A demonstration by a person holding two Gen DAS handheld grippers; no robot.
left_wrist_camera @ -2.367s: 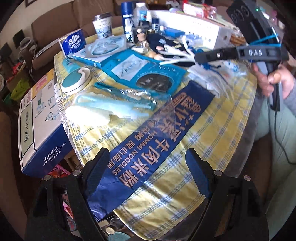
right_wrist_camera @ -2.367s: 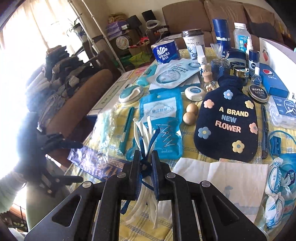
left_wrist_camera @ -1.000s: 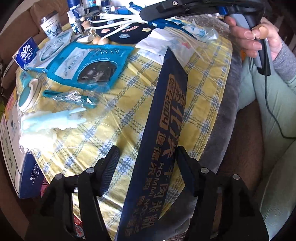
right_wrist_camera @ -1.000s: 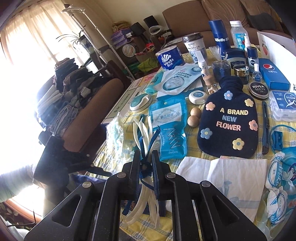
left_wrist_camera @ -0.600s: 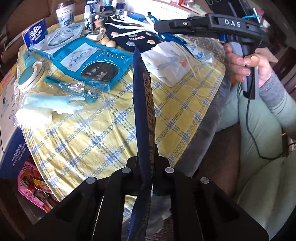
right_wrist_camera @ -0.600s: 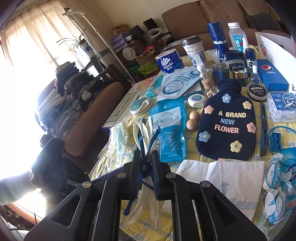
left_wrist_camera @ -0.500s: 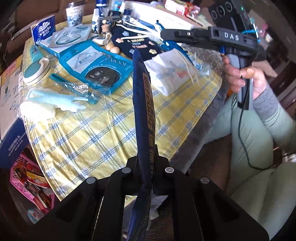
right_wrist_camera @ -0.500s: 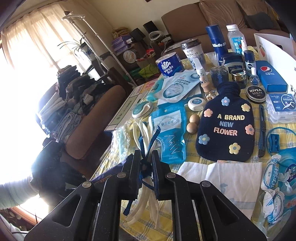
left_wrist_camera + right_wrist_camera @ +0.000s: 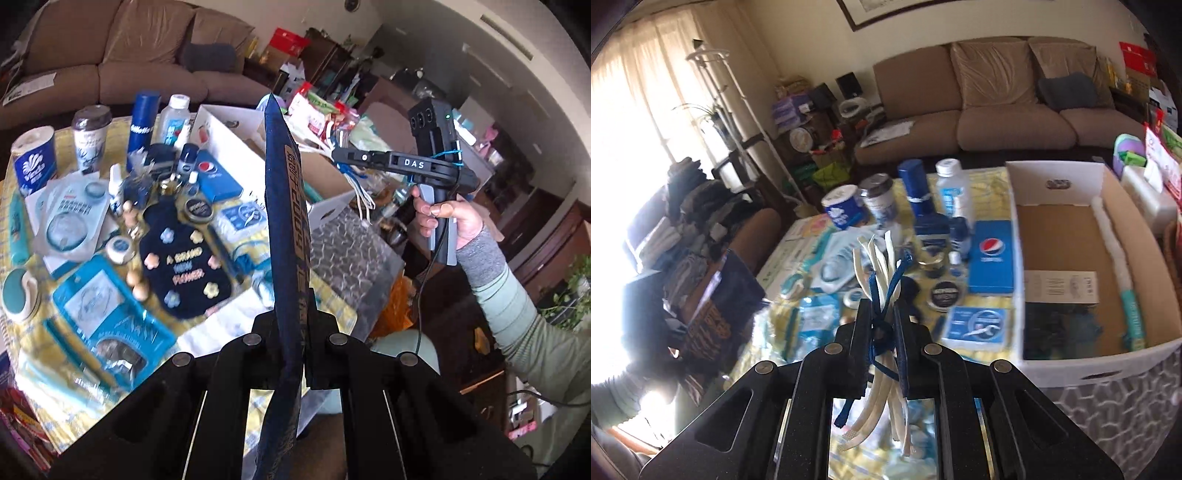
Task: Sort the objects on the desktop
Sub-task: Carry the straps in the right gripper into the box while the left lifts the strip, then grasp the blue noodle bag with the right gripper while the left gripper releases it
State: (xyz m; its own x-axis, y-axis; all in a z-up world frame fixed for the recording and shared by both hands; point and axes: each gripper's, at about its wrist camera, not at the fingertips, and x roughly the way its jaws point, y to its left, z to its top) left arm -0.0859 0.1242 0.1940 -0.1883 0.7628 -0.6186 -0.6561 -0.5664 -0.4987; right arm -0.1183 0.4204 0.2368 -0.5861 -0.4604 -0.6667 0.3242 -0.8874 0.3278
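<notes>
Left hand-held gripper [image 9: 291, 325] clenched on a long dark-blue noodle packet [image 9: 286, 206] w/ gold print, held edge-on & upright, lifted off the surface [image 9: 334, 310]. Right hand-held gripper [image 9: 882, 325] clamped on a bundle of white strips tied w/ blue cord [image 9: 881, 266], up in the air near the open cardboard box [image 9: 1067, 254]. Below, on the yellow check cloth: hot-water bottle cover [image 9: 184, 258], Pepsi box [image 9: 991, 258], Gillette can [image 9: 142, 127], other toiletries.
</notes>
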